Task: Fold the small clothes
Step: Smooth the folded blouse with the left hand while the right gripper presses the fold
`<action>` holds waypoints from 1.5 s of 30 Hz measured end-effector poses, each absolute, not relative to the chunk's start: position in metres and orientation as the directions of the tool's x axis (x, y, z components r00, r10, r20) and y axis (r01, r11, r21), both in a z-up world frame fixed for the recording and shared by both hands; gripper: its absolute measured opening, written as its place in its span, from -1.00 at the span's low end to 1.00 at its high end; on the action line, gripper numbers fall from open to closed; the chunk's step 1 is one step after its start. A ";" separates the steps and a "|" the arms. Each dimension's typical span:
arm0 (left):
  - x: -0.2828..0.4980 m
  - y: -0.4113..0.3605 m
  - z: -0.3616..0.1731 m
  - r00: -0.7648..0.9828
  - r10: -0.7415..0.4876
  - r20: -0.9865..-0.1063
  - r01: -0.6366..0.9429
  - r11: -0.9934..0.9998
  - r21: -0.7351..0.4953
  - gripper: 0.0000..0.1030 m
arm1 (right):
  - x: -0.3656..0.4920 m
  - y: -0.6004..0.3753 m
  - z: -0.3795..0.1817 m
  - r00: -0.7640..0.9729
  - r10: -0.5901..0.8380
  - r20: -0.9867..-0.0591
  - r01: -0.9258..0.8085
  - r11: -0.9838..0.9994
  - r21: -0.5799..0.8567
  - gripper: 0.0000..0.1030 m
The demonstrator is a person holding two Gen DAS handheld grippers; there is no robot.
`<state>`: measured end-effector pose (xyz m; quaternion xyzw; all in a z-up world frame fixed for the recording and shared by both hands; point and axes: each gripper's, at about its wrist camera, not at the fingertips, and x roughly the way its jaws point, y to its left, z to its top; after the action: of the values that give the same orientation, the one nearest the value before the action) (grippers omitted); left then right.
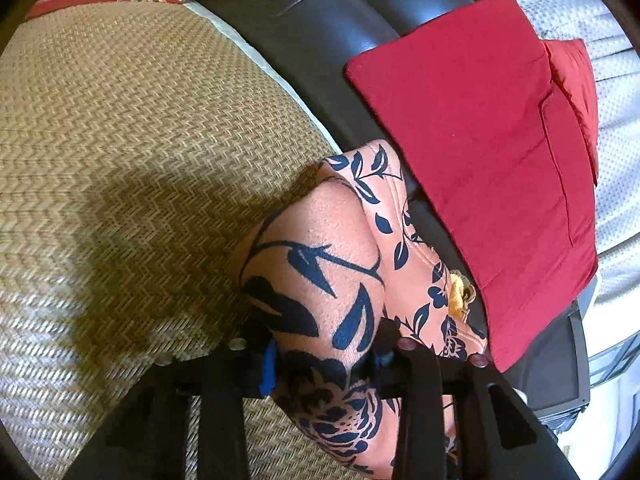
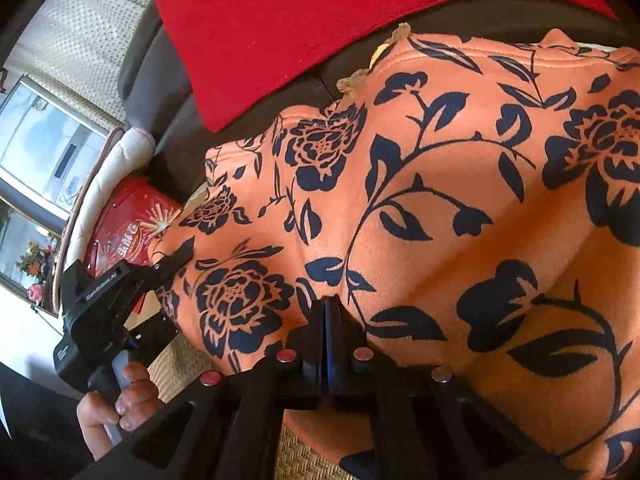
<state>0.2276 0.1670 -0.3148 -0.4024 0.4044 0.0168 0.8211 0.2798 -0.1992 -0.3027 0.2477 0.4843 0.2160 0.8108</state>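
orange fleece with a dark navy flower print is what both grippers are working on: a small garment point(image 2: 420, 200) that is lying partly on the woven straw mat point(image 1: 120, 140) and partly draping up against the dark sofa edge point(image 1: 320, 40) behind it. the cloth is looking soft, thick and light, bunching into rounded folds instead of creasing sharply, so it is likely to sag and slide wherever it is not being supported; the stitched hems and corners are seeming the firmest places to take hold, since a pinch in the middle is only going to gather a lump.

the right gripper point(image 2: 328, 320) is sitting fully closed at the garment's near edge, its fingers pressed together with a thin pinch of the orange cloth appearing to run between them. the left gripper point(image 1: 324, 344) is clamping a thick puffed fold of the same garment, its fingers partly apart with the fabric filling the gap. in the right wrist view a hand point(image 2: 116, 408) is gripping the left gripper's handle at the garment's left side.

beyond the garment, a folded red cloth point(image 1: 480, 160) is resting on the sofa edge, just past the garment's far hem. a red printed box point(image 2: 132, 232) is sitting left of the garment, near the mat's end.
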 end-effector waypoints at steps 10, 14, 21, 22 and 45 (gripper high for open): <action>0.110 0.156 -0.270 0.741 -0.196 -0.642 -0.265 0.793 -0.548 -0.36 | 0.226 -0.200 -0.310 0.336 0.665 -0.667 -0.124 0.733 0.669 -0.97; 0.105 0.158 -0.286 0.706 -0.182 -0.685 -0.335 0.766 -0.549 0.37 | 0.199 -0.193 -0.307 0.299 0.673 -0.676 -0.151 0.733 0.663 -0.98; 0.128 0.166 -0.304 0.693 -0.198 -0.693 -0.404 0.690 -0.601 0.45 | 0.219 -0.226 -0.261 0.518 0.684 -0.514 -0.154 0.665 0.731 -0.85; 0.130 0.165 -0.305 0.694 -0.193 -0.694 -0.401 0.697 -0.595 0.10 | 0.229 -0.235 -0.257 0.564 0.665 -0.489 -0.129 0.657 0.743 -0.85; 0.123 -0.042 -0.179 0.821 -0.203 -0.534 0.180 0.979 -0.095 -0.43 | 0.194 -0.331 -0.259 0.603 0.636 -0.482 -0.003 0.606 0.796 -0.84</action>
<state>0.1232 -0.0423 -0.1790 -0.0201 0.2818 -0.1004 0.9540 0.1943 -0.3309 -0.2588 0.3968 0.3987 0.1990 0.8025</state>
